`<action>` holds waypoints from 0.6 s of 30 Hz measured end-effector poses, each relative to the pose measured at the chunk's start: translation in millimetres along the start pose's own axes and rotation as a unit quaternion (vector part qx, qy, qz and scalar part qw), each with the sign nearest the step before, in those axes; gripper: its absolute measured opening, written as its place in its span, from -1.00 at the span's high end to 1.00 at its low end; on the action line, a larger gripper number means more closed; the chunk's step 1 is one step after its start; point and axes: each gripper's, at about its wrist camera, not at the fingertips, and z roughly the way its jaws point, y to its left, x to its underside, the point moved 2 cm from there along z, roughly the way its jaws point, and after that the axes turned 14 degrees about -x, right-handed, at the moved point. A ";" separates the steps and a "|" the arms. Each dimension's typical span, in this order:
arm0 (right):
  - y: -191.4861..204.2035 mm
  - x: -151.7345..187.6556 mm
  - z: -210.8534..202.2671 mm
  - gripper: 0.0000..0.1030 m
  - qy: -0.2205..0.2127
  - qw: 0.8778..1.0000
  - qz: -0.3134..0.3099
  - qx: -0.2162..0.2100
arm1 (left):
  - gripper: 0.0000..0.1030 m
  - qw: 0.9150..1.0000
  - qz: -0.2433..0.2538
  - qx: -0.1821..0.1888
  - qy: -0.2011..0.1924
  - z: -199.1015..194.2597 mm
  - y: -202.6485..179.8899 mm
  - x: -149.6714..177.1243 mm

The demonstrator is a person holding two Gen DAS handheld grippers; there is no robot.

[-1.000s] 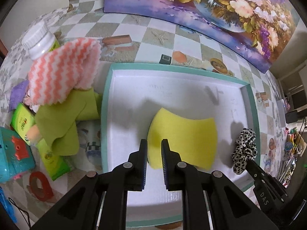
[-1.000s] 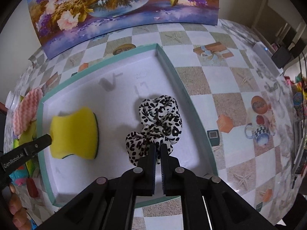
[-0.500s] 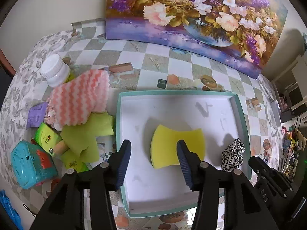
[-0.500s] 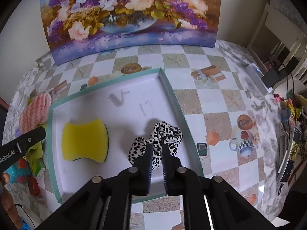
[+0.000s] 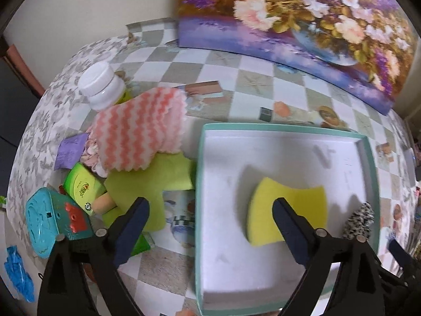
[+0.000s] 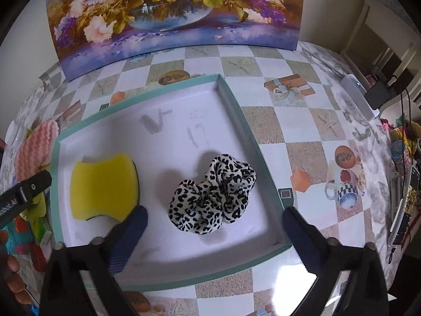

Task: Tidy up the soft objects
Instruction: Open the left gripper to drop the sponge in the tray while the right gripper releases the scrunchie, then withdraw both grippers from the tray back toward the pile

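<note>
A white tray with a teal rim (image 5: 199,173) (image 6: 238,115) holds a yellow sponge (image 5: 292,210) (image 6: 104,187) and a leopard-print scrunchie (image 6: 213,201) (image 5: 360,220). My left gripper (image 5: 210,210) is open and empty above the tray's left edge. My right gripper (image 6: 214,220) is open and empty, just above and behind the scrunchie. A pink-and-white zigzag cloth (image 5: 139,137) (image 6: 34,147) and a lime green cloth (image 5: 155,181) lie left of the tray.
Left of the tray are a white-capped bottle (image 5: 101,87), a green packet (image 5: 81,188), a purple sachet (image 5: 69,152) and a teal toy (image 5: 55,223). A flower painting (image 6: 171,13) stands at the back. A white device (image 6: 360,100) and cables lie at the table's right.
Both grippers have opened wide and drawn back upward; the sponge and scrunchie, let go, now lie in the tray. The left gripper has shifted left over the tray's edge.
</note>
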 end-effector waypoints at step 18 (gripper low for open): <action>23.5 -11.6 -38.6 -1.00 -0.054 0.998 -0.018 -0.015 | -0.85 1.000 0.008 -0.011 -0.008 -11.3 20.7 -6.7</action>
